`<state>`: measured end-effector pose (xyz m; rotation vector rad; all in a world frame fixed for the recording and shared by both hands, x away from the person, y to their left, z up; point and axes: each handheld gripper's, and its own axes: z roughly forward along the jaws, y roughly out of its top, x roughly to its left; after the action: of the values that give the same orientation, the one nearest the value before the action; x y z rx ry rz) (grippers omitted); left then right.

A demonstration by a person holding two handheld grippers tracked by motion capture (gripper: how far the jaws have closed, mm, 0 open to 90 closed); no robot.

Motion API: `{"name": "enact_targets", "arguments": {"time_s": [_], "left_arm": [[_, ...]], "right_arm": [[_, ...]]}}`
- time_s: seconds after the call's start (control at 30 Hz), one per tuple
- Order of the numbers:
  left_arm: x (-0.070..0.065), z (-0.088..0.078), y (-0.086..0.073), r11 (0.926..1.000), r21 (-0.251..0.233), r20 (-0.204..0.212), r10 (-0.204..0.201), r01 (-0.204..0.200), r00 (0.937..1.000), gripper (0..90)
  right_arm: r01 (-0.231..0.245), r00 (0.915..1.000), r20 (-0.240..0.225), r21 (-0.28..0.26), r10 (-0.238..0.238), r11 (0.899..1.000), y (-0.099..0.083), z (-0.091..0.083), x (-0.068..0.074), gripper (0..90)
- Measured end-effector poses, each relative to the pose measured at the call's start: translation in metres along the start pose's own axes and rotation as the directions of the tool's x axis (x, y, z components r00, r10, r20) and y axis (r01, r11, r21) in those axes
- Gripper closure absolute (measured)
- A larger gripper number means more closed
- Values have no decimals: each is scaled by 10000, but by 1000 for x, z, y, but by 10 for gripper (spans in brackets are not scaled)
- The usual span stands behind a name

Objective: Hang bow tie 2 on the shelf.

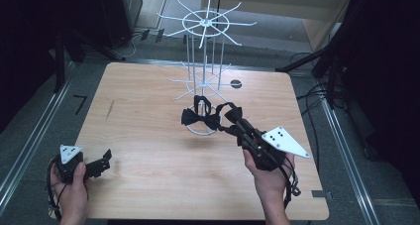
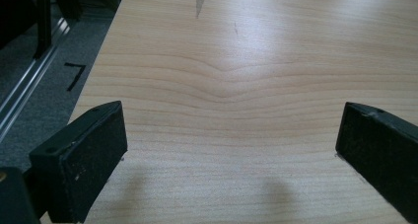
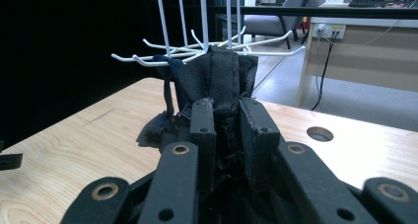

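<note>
1. Wooden bench (image 1: 148, 136) under dim light, dark floor and frame rails around it: this is your working surface, and the glare on it makes the thin white wires hard to read.

2. Left gripper (image 1: 94, 164), resting at the near left corner of the bench. Its jaws stand released, with bare wood between them in the left gripper view. It is well apart from the work, so you could not steady anything quickly with it.

3. White wire rack (image 1: 204, 76), upright at the middle of the far half, with two tiers of hooked arms (image 3: 148, 59) and a ring base. Judged as light and top-heavy; a sideways pull on a hook could tip or slide it.

4. Black bow tie (image 1: 200, 117), held low beside the rack's base, its strap loop rising toward the lower tier. In the right gripper view the fabric (image 3: 217, 76) sits just below the hook tips; whether it touches them cannot be told. Limp cloth may snag on two arms at once or slip off a hook.

5. Right gripper (image 1: 232, 121), jaws clenched on the bow tie. If you let go before the strap sits behind an upturned tip, expect the tie to drop to the bench.
</note>
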<state>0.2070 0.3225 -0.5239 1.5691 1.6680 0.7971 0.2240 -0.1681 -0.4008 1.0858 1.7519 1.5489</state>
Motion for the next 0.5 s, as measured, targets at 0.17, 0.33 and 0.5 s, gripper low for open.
{"name": "enact_targets", "arguments": {"time_s": [0.17, 0.33, 0.5], "left_arm": [[0, 0, 0, 10000, 4, 2, -1, 1, 10000, 0], [0, 0, 0, 10000, 17, 12, 0, 0, 10000, 0], [0, 0, 0, 10000, 18, 12, 2, -2, 10000, 0]], "right_arm": [[64, 10000, 9, -87, -64, 9999, 4, 2, -1, 788], [71, 10000, 68, -135, -70, 9999, 9, 5, -2, 788], [94, 9998, 158, -172, -91, 9998, 11, 9, -5, 787]]}}
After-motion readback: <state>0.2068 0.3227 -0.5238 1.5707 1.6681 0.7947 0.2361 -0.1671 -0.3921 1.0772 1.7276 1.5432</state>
